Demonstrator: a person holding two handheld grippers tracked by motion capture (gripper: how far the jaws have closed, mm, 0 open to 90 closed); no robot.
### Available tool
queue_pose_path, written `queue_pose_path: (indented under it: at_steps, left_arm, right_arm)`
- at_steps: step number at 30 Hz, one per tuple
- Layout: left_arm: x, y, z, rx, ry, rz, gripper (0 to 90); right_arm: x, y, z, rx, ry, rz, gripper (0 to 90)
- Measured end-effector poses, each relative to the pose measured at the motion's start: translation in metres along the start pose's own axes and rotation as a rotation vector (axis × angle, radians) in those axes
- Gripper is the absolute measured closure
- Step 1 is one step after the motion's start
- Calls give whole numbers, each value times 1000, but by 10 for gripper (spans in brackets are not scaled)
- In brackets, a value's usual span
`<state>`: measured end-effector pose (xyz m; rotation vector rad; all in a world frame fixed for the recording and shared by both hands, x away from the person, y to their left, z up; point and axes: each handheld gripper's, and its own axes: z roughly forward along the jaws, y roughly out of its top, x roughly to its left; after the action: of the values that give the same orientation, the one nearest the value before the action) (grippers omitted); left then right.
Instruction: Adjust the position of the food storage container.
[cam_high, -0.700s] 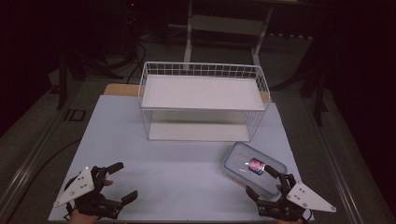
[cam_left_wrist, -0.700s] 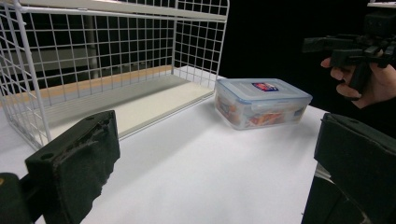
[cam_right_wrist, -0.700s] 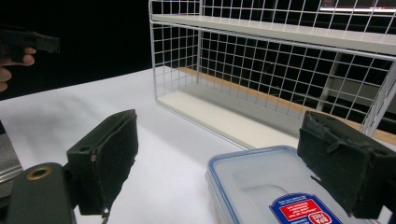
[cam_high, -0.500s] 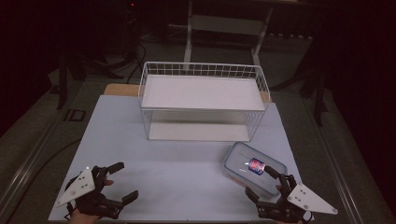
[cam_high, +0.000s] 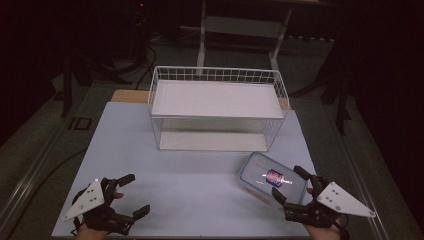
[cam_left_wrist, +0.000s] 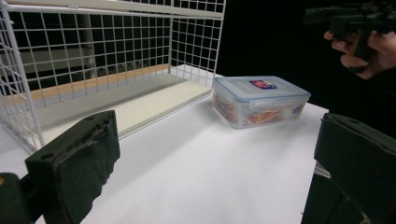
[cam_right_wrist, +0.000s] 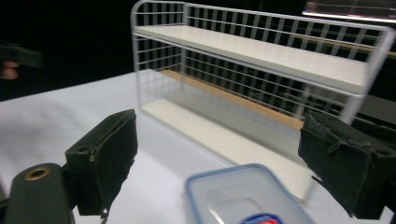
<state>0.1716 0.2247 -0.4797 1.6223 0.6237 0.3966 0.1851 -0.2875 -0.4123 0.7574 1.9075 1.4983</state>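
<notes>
Clear lidded container (cam_high: 272, 178) sits on the table (cam_high: 200, 175) at the near right, at about five o'clock from the wire shelf rack (cam_high: 217, 107), its long axis running from ten to four o'clock. The right gripper (cam_high: 292, 186) is much the nearer, its fingers (cam_right_wrist: 105, 156) spread wide and empty, the box at their eleven o'clock just ahead. The left gripper (cam_high: 131, 196) waits well apart, fingers (cam_left_wrist: 77, 165) wide too.

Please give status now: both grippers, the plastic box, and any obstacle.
Left gripper open, holds nothing. Right gripper open, jaws beside the lidded plastic box, not gripping. White wire shelf behind box; nothing between.
</notes>
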Motion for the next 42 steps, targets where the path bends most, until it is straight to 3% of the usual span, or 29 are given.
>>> queue_pose_path:
  at_steps: [2, 4, 5, 8, 9, 10, 24, 34, 42]
  left_arm:
    - [0, 0, 1, 6, -4, 2, 3]
    - [0, -1, 2, 8, -4, 5, 3]
    - [0, -1, 2, 9, -4, 3, 4]
    - [0, -1, 3, 11, -4, 4, 4]
    - [-1, -1, 3, 11, -4, 3, 3]
    - [-1, -1, 3, 12, -4, 4, 3]
    - [-2, -3, 3, 23, -8, 14, 3]
    - [-2, -4, 4, 30, -15, 17, 3]
    - [-2, -4, 5, 38, -20, 17, 3]
  right_arm:
    - [-10, 1, -3, 8, 4, 11, 166]
    - [-17, -1, -5, 30, 5, 14, 265]
    - [-20, -4, -6, 47, -24, 6, 291]
    - [-23, -6, -7, 58, -29, 14, 308]
    - [-32, -17, -11, 88, -32, 58, 450]
    - [-34, -21, -12, 101, -41, 61, 524]
    - [-60, -80, -34, 266, -163, 127, 871]
    - [-71, -111, -38, 342, -199, 178, 899]
    - [-74, -117, -31, 356, -192, 185, 900]
